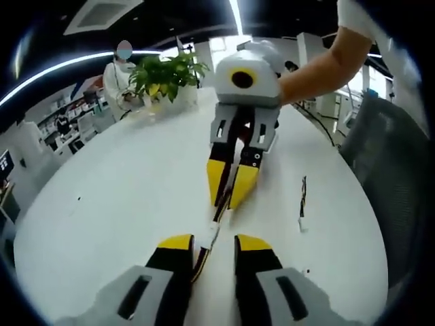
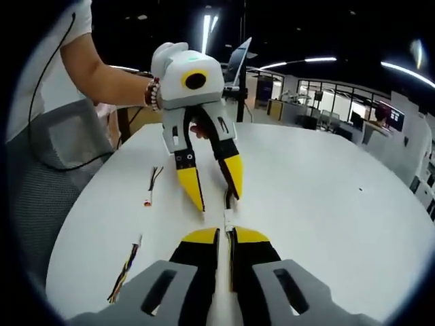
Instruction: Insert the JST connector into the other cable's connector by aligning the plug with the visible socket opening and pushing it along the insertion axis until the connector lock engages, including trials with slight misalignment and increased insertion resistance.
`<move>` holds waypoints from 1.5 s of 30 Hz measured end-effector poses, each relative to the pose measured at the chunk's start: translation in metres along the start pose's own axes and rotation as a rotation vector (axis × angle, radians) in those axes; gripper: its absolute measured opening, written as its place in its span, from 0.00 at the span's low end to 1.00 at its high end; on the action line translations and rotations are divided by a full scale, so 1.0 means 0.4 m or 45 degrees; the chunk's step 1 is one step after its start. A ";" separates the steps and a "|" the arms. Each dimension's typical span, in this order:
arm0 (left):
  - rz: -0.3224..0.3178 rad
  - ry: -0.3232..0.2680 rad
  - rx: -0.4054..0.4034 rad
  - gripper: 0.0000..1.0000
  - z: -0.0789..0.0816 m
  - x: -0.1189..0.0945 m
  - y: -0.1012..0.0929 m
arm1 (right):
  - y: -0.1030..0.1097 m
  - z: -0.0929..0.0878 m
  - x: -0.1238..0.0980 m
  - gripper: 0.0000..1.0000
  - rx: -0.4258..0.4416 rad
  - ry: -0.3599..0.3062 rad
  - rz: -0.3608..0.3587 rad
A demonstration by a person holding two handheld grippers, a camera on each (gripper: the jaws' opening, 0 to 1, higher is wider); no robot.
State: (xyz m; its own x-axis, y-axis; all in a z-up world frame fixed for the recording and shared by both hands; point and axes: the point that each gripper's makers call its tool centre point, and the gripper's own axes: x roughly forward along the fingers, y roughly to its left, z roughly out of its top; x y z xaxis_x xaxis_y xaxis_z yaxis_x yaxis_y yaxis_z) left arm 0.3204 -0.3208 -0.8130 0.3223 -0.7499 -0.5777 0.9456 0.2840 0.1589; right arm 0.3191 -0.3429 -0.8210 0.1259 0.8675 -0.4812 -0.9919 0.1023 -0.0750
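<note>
On the white round table (image 1: 122,190) lies a thin cable with a white JST connector (image 1: 213,234) (image 2: 230,219). My left gripper (image 1: 216,243) stands open, its yellow tips either side of the dark wires running back from the connector. In the right gripper view the left gripper (image 2: 217,193) reaches in from the far side with jaws spread. My right gripper (image 2: 225,236) is shut on the cable just behind the connector, and in the left gripper view the right gripper (image 1: 230,197) points down at it. Whether two connector halves are joined is too small to tell.
A spare cable (image 1: 302,204) (image 2: 151,187) with a white plug lies aside, and a multi-coloured wire bundle (image 2: 126,268) rests near the table edge. A potted plant (image 1: 166,75) stands at the far side. A grey chair (image 1: 394,156) (image 2: 41,176) sits by the table.
</note>
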 end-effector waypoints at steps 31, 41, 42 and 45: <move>-0.022 0.093 -0.019 0.19 -0.052 -0.094 -0.177 | 0.169 0.030 -0.054 0.06 0.047 -0.003 -0.011; -0.028 0.135 -0.041 0.19 -0.084 -0.109 -0.205 | 0.210 0.009 -0.050 0.06 0.059 0.029 0.009; -0.027 0.137 -0.042 0.19 -0.086 -0.110 -0.205 | 0.211 0.007 -0.050 0.06 0.062 0.030 0.008; -0.024 0.144 -0.048 0.19 -0.094 -0.110 -0.208 | 0.219 -0.001 -0.047 0.06 0.072 0.037 0.010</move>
State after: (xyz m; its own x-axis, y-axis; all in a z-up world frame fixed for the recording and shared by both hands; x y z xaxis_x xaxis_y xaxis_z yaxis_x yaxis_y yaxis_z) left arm 0.2259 -0.2889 -0.8309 0.2956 -0.6840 -0.6669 0.9483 0.2947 0.1181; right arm 0.2300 -0.3507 -0.8189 0.1174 0.8539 -0.5071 -0.9921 0.1234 -0.0218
